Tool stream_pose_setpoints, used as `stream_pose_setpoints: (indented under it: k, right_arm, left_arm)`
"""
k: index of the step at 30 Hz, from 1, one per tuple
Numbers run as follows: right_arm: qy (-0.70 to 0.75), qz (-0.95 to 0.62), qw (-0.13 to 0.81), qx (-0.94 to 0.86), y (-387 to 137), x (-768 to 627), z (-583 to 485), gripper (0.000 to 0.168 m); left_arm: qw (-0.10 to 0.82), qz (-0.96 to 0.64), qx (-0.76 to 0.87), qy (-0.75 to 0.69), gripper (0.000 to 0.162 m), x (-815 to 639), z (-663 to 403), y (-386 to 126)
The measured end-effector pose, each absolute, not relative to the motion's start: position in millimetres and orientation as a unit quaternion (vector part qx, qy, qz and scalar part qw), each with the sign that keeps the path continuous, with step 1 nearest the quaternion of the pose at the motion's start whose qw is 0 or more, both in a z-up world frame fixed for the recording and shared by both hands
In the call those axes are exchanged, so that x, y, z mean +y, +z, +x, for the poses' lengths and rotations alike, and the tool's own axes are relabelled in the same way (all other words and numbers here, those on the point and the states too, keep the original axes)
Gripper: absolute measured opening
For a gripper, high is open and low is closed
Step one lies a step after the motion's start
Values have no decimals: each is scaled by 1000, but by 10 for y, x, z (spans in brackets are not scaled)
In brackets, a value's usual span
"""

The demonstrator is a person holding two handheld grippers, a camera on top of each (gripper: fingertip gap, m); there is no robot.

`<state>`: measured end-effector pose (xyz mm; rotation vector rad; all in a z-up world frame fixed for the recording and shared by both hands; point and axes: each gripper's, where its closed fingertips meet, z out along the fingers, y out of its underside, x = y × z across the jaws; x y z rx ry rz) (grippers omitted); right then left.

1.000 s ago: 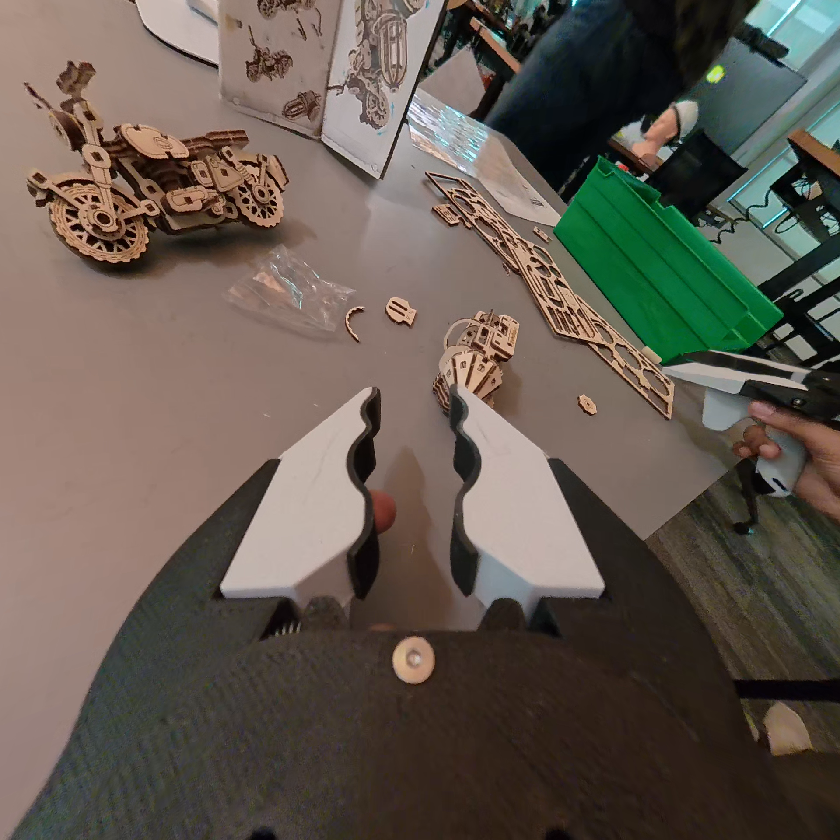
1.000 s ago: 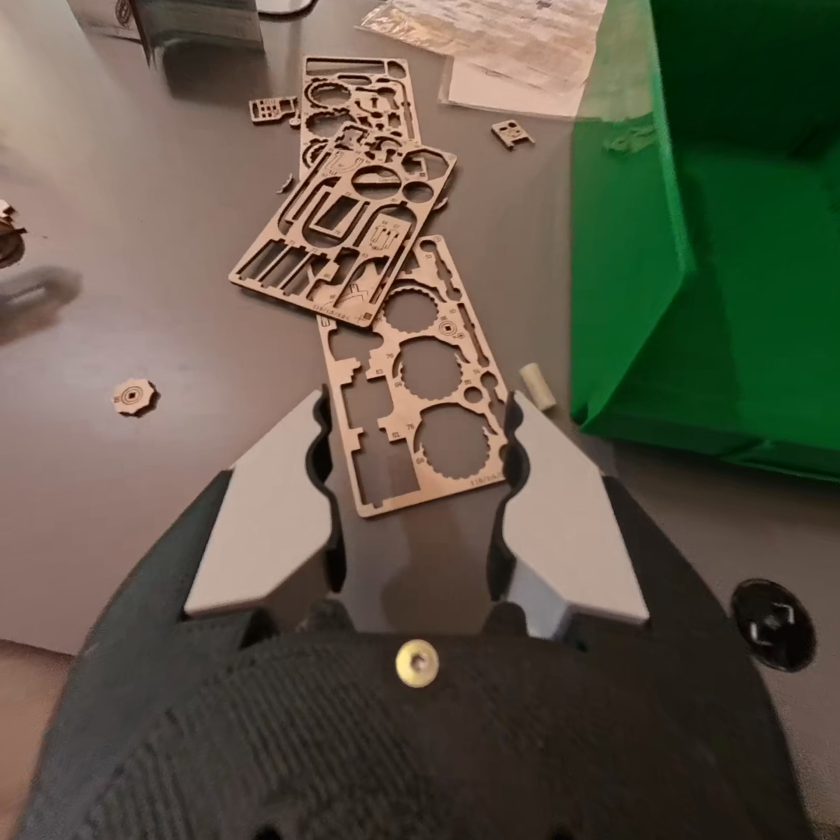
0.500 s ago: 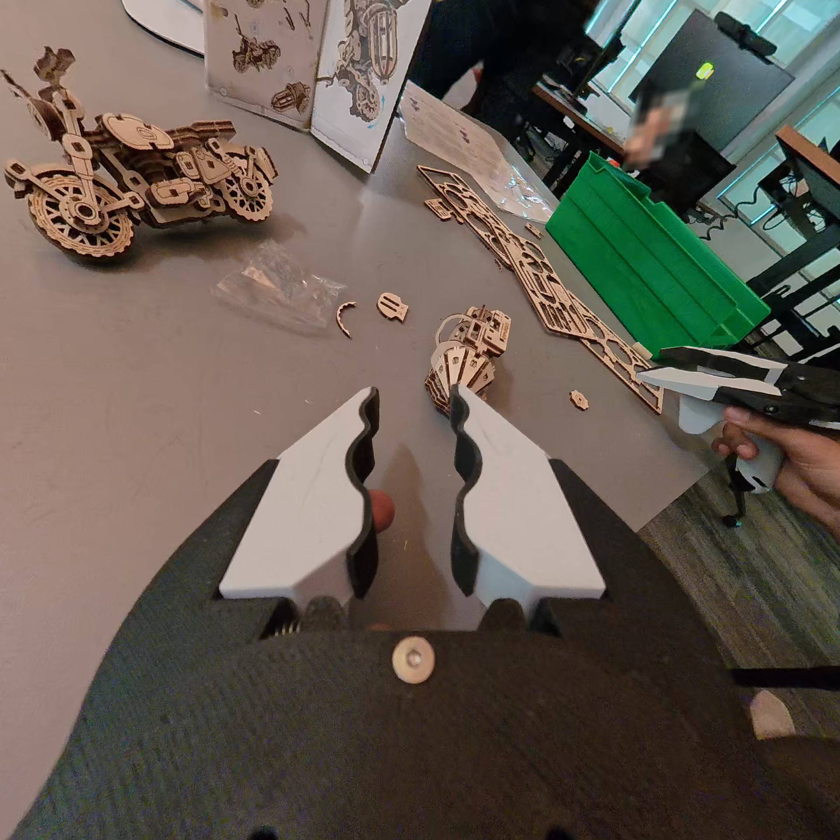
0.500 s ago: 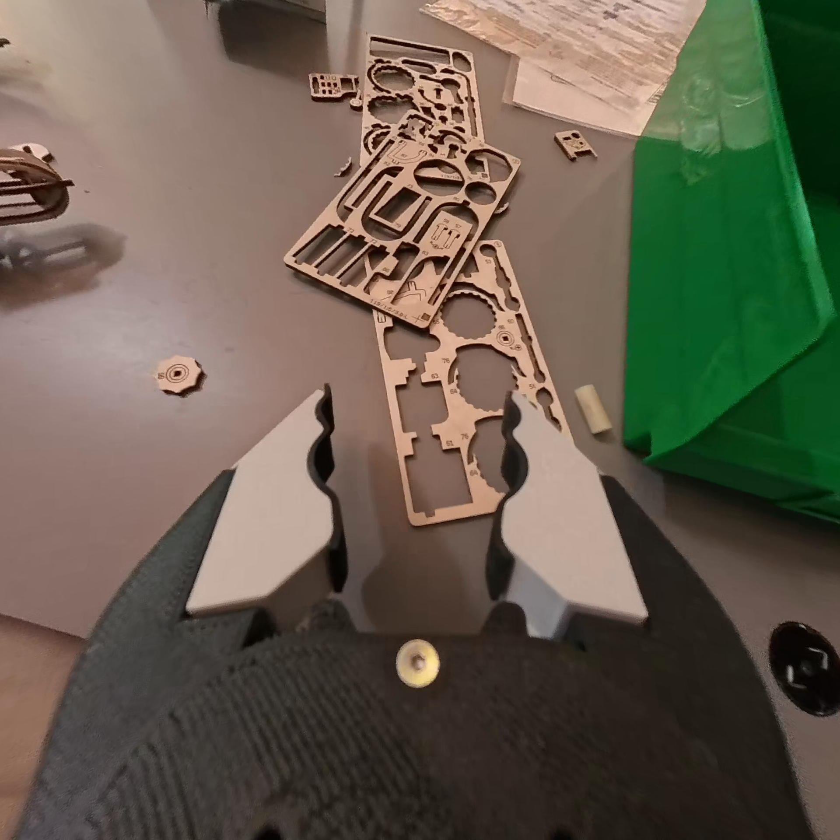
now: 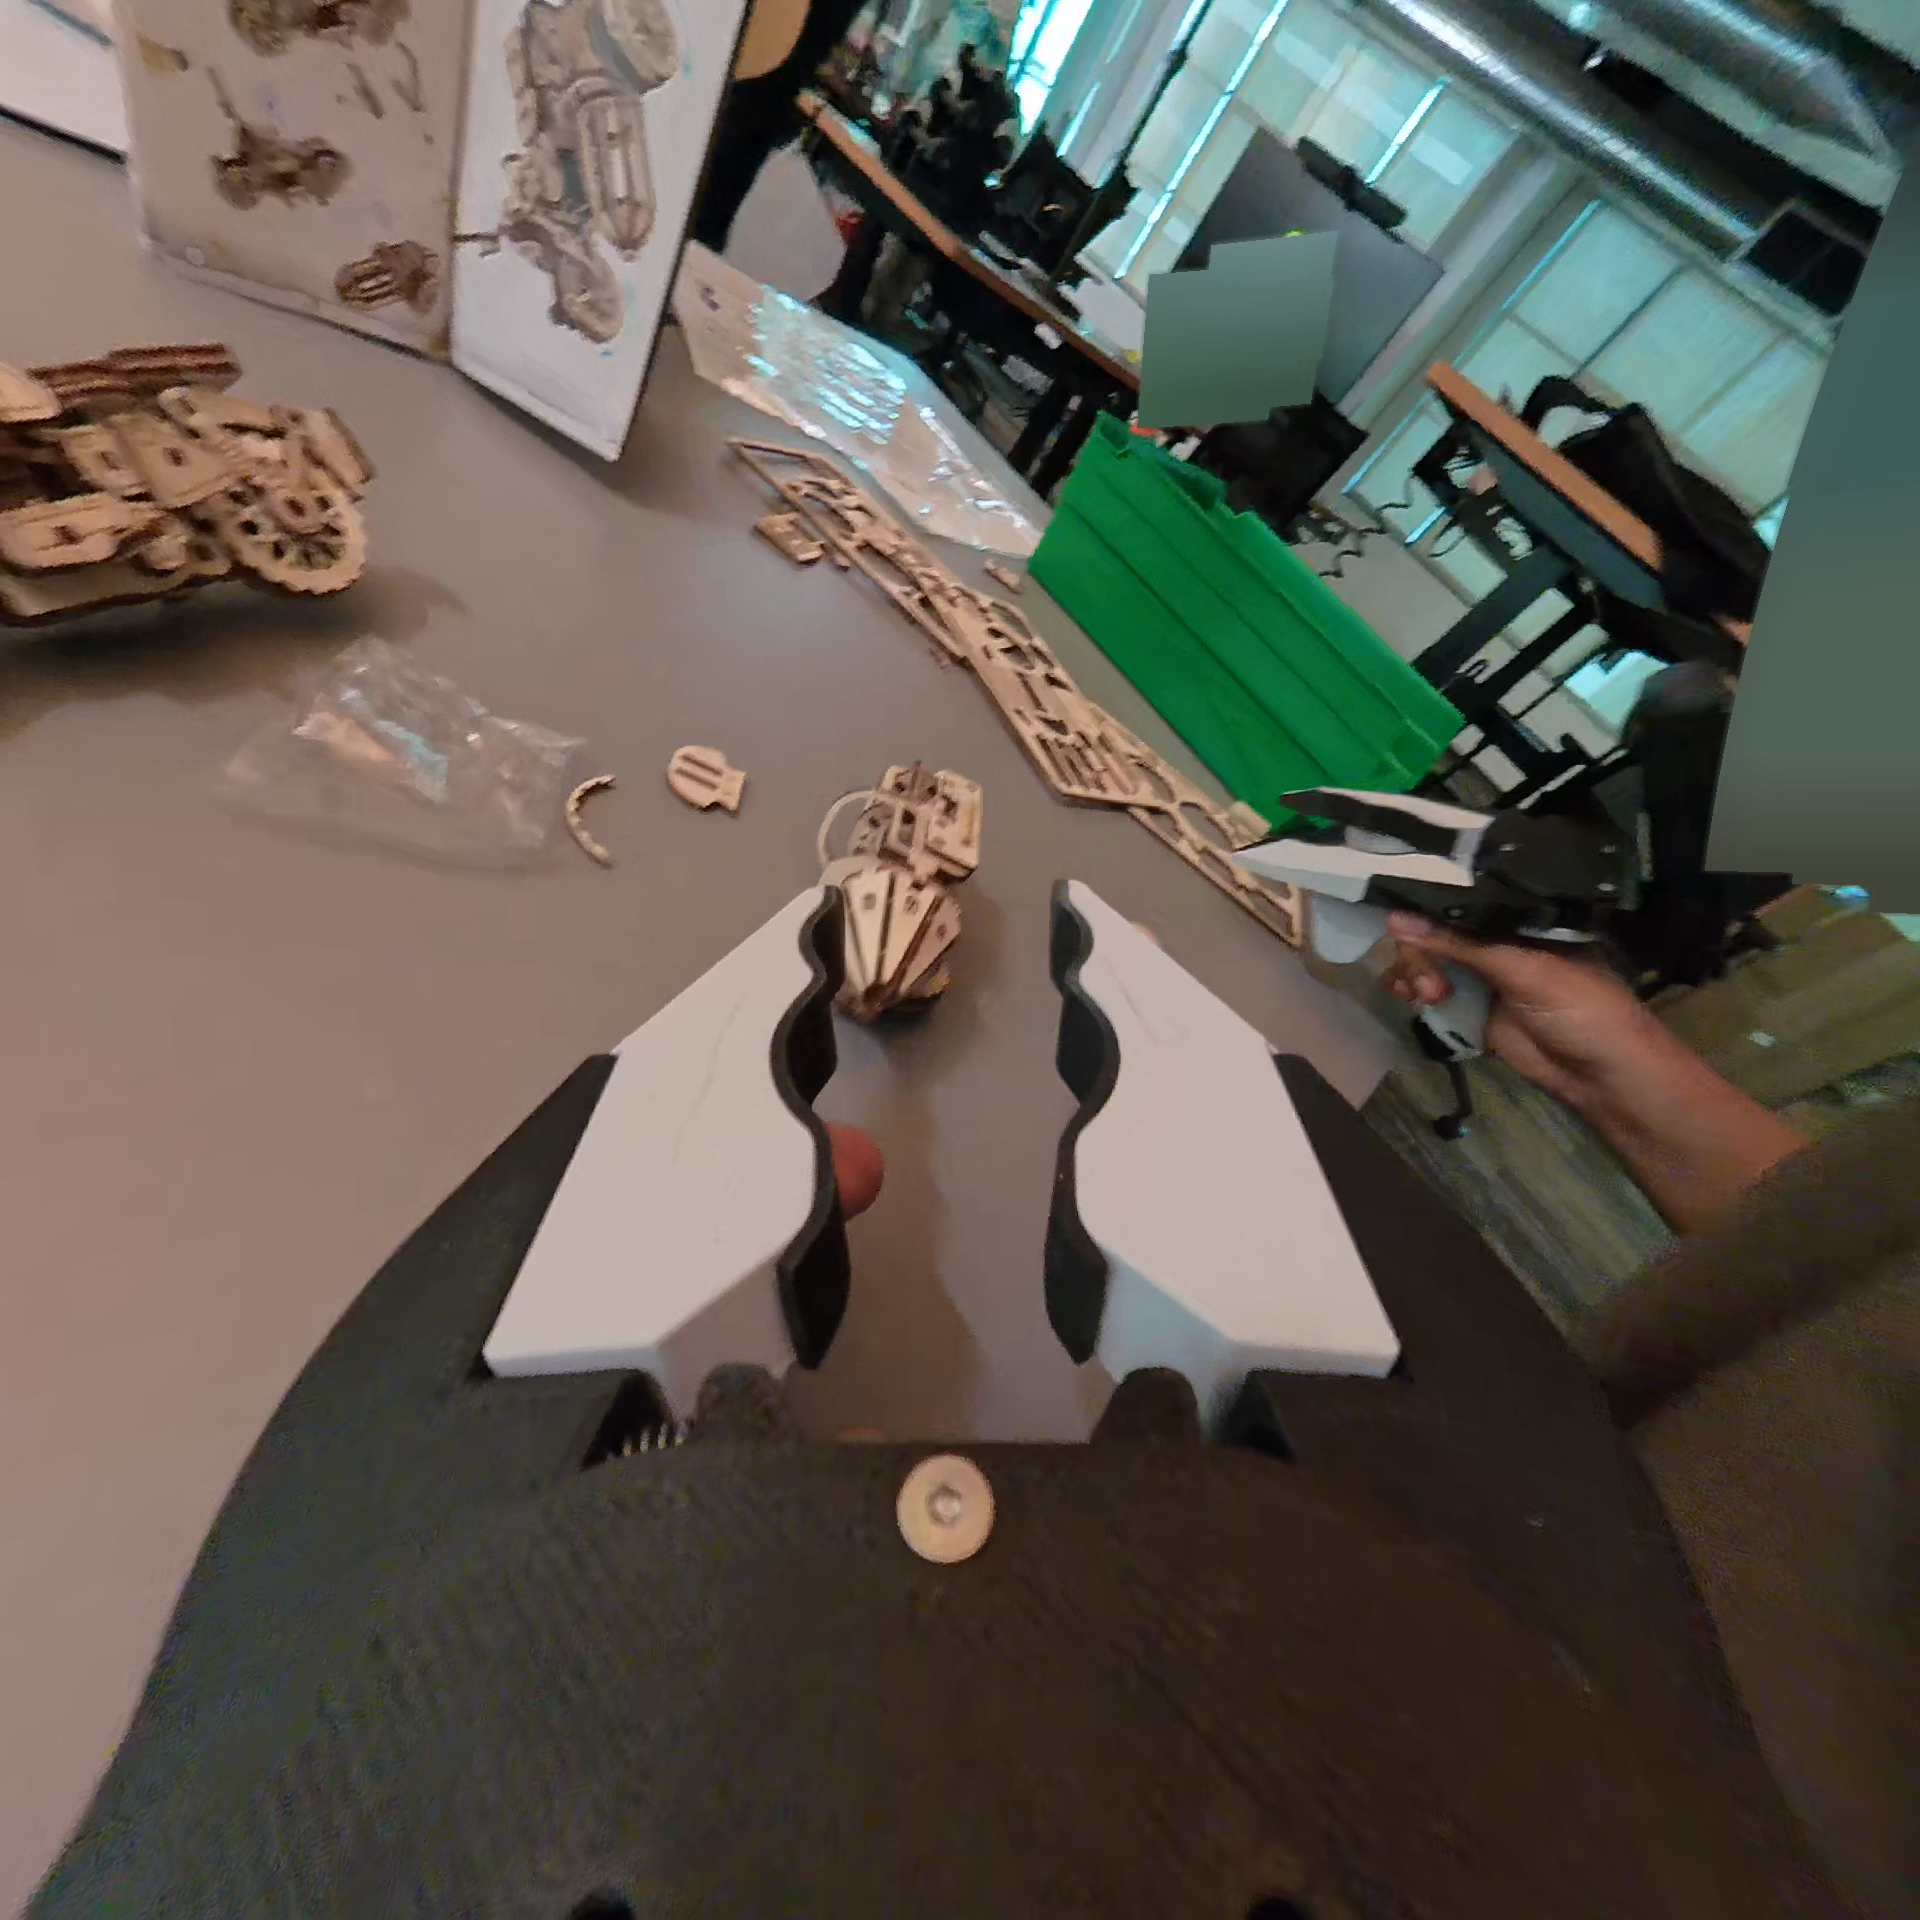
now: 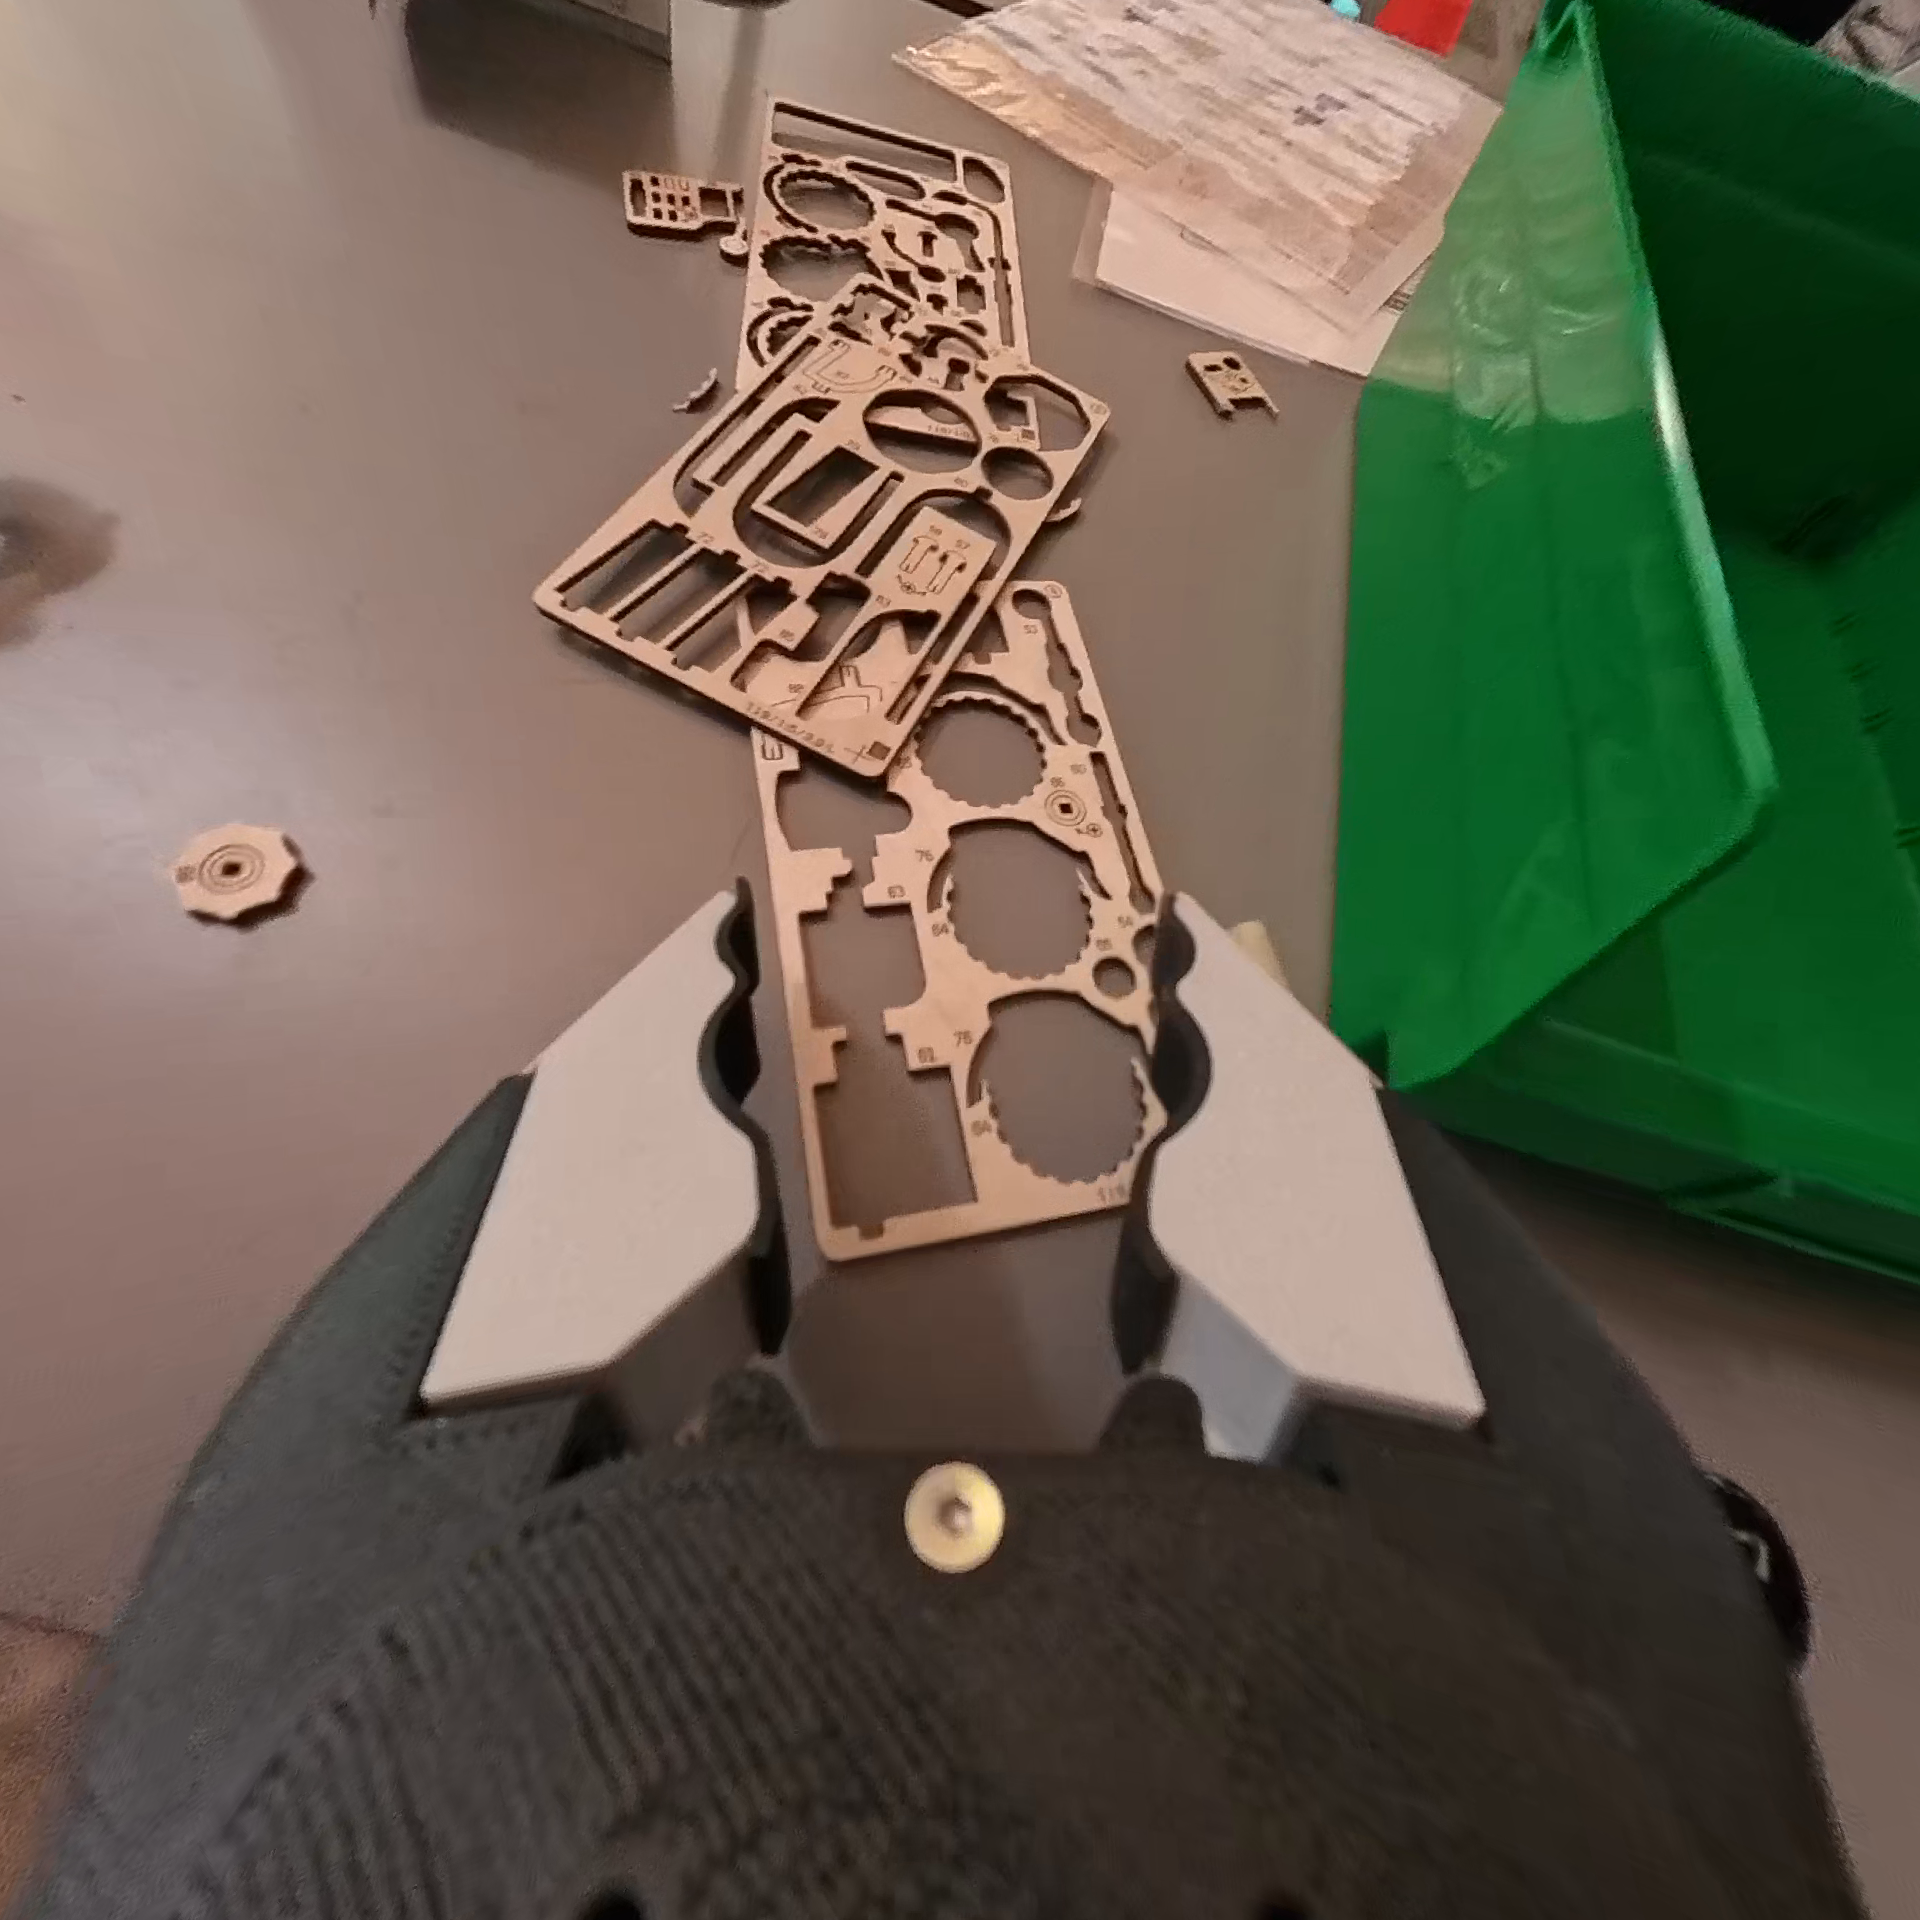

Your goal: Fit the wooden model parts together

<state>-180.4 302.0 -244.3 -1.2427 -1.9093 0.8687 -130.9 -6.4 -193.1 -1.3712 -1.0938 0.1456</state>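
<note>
A small wooden sub-assembly lies on the grey table, just ahead of my left gripper, which is open and empty; the part sits by the left fingertip. Two loose wooden pieces, a curved one and a flat slotted one, lie further left. My right gripper is open and empty, hovering over the nearest punched-out wooden sheet; another sheet overlaps it. A small octagonal wooden disc lies to the left. The right gripper also shows in the left wrist view, held in a hand.
A finished wooden motorcycle stands at the far left, by a model box. A clear plastic bag lies near it. A green bin stands right of the sheets, with papers behind. The table edge is at the right. Across from one pair of fingers to the other is roughly 30 cm. The small octagonal wooden disc is about 10 cm from my right fingertips and 20 cm from my left.
My left gripper has opened wider and moved closer to the sub-assembly. My right gripper has moved forward over the near wooden sheet, still open.
</note>
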Motion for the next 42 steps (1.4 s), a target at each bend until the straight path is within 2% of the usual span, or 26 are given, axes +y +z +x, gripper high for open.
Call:
stream_pose_setpoints:
  k: [3,9,16,33,42]
  right_arm:
    - [354,-486,319,-733,-2463,2999,-1920,78]
    - [361,-495,257,-747,-2473,2774,-2135,99]
    - [348,-476,289,-754,-2415,2664,-2310,94]
    - [365,-482,269,-750,-2494,2468,-2264,92]
    - [455,-483,243,-708,-2302,2281,-2372,94]
  left_arm:
    - [654,-606,-451,45,38,134,-1401,-1837]
    - [676,-628,-385,0,39,500,-1543,-1612]
    - [690,-632,-353,-28,39,637,-1522,-1579]
    - [684,-626,-374,10,39,397,-1645,-1674]
    - [672,-613,-414,40,39,-17,-1954,-1797]
